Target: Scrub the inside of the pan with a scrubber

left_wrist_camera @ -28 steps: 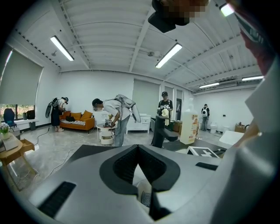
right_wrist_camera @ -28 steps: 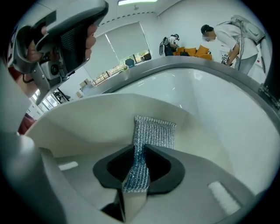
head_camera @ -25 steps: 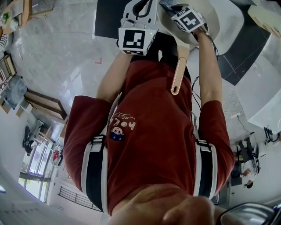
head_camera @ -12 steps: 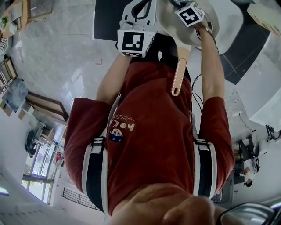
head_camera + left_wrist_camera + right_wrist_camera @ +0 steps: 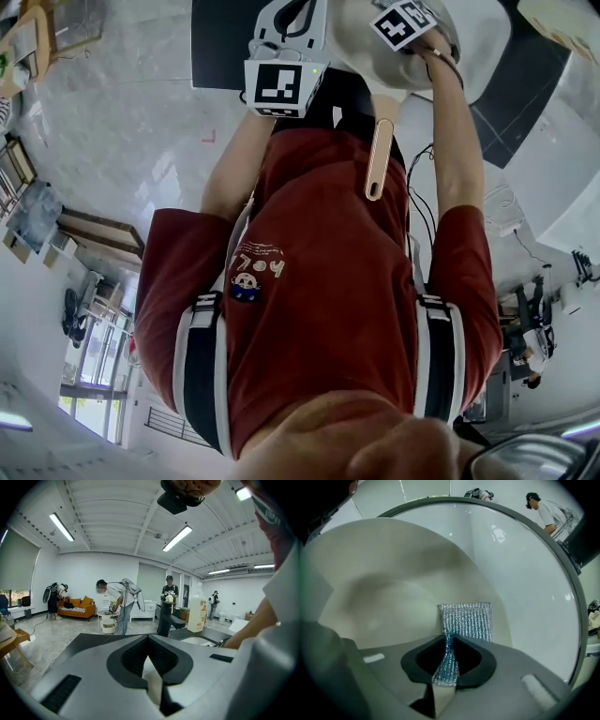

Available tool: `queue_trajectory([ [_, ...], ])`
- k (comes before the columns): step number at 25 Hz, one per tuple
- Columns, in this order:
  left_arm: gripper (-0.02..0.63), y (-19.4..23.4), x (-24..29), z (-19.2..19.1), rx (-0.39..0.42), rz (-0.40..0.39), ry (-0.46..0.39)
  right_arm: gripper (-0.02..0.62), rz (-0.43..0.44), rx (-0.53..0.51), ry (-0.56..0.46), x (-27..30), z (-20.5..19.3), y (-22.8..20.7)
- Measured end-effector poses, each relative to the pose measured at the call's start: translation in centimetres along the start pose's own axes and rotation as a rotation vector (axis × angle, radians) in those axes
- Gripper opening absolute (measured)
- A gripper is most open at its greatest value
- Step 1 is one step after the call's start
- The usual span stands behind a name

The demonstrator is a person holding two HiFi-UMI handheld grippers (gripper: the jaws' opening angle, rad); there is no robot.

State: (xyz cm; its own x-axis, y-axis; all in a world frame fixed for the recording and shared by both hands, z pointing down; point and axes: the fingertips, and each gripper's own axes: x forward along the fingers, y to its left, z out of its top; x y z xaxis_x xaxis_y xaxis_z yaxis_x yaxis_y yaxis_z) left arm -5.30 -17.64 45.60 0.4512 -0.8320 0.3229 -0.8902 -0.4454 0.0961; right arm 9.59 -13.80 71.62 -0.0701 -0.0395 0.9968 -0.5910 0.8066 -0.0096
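Note:
The cream pan (image 5: 361, 42) lies at the top of the head view, and its wooden handle (image 5: 379, 159) points back at my body. In the right gripper view the pan's pale inside (image 5: 393, 578) fills the left half. My right gripper (image 5: 449, 637) is shut on a silver mesh scrubber (image 5: 466, 620), whose free end lies flat on the pan's inner wall. Its marker cube (image 5: 405, 23) shows over the pan. My left gripper (image 5: 148, 638) is level, left of the pan, with its jaws shut and nothing seen between the tips. Its cube (image 5: 278, 86) faces the head camera.
The pan rests in a white sink (image 5: 525, 573) set in a black counter (image 5: 220, 37). A black faucet (image 5: 165, 618) and a soap bottle (image 5: 197, 616) stand behind it. Several people stand in the room beyond.
My right gripper has moved farther away along the pan with the scrubber. The left gripper has shifted only slightly.

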Motion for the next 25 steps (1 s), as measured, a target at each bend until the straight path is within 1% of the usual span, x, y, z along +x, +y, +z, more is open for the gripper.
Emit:
queue_trajectory([
  [3,0.006,-0.4,0.3,0.0,-0.001,-0.015,-0.001,0.071,0.035,-0.027,0.079,-0.8,-1.3,0.2],
  [8,0.006,-1.1,0.5,-0.1,0.001,-0.040,-0.003,0.069,0.149,-0.065,0.193,-2.7,-3.4,1.4],
  [12,0.006,-1.2,0.5,0.0,-0.002,-0.046,-0.006,0.069,0.262,-0.094,0.272,-4.4,-4.9,2.5],
  [17,0.006,-1.4,0.4,0.2,-0.007,-0.052,-0.016,0.069,0.438,-0.134,0.373,-6.6,-7.0,4.6],
  [20,0.006,-1.3,0.4,0.3,-0.009,-0.051,-0.019,0.069,0.517,-0.138,0.399,-7.8,-7.8,5.6],
  [23,0.006,-1.5,0.4,0.2,-0.010,-0.054,-0.020,0.066,0.583,-0.121,0.389,-8.8,-8.0,6.5],
  [25,0.006,-1.7,0.3,0.2,-0.011,-0.055,-0.021,0.066,0.649,-0.106,0.374,-9.5,-7.8,7.4],
])
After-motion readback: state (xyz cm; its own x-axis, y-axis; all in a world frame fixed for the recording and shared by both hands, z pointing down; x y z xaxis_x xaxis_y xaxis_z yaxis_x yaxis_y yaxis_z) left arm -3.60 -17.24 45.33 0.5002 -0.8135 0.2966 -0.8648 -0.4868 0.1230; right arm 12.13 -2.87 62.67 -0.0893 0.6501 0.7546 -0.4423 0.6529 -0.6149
